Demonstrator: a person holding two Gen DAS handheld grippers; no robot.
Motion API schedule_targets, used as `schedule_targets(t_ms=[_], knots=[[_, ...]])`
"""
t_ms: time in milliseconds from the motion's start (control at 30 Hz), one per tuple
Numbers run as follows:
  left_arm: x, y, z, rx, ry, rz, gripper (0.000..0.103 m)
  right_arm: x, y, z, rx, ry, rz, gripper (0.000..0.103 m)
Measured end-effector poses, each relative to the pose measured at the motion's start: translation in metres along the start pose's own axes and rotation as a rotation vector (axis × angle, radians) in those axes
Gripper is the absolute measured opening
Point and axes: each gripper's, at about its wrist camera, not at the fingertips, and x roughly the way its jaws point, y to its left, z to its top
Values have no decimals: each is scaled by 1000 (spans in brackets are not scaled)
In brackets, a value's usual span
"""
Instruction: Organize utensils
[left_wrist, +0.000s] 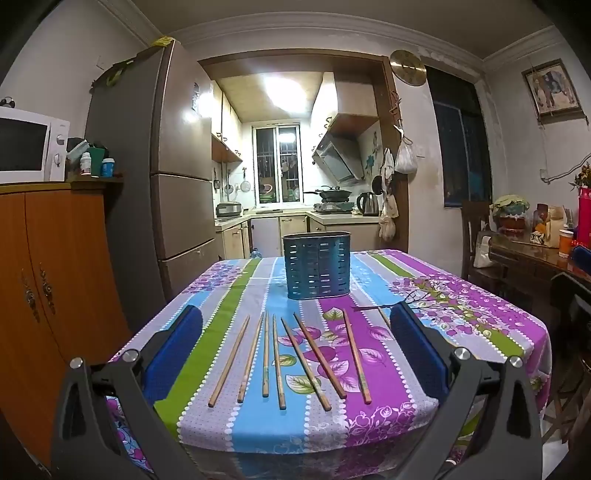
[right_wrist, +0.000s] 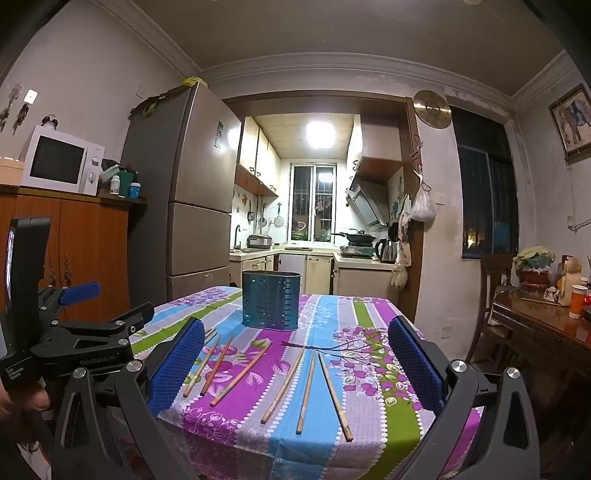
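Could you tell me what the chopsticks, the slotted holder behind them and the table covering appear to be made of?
The chopsticks look like bamboo or wood: matte tan, with darker worn ends.
The utensil holder seems to be painted sheet metal in blue-green, with thin walls, punched slots and a faint sheen, though plastic is possible.
The tablecloth looks like glossy printed vinyl or oilcloth, since it reflects light.

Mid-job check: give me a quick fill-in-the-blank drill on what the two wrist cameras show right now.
1. The chopsticks lie flat on the flowered ____, none of them in a gripper.
2. The blue slotted holder stands upright, on the side of the chopsticks that is ____ from the cameras.
3. The left gripper and the right gripper both have their jaws ____.
4. The white microwave sits on a wooden ____.

Missing words: tablecloth; farther; open; cabinet
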Motion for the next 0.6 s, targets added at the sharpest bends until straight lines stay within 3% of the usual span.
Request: schedule_targets(t_ms=[333,600], knots=[[3,1,-11,-1,-4,21,98,4,-3,-2,22,-11,-27,100],[1,9,-2,-18,4,16,98,8,1,-4,5,-1,-5,100]])
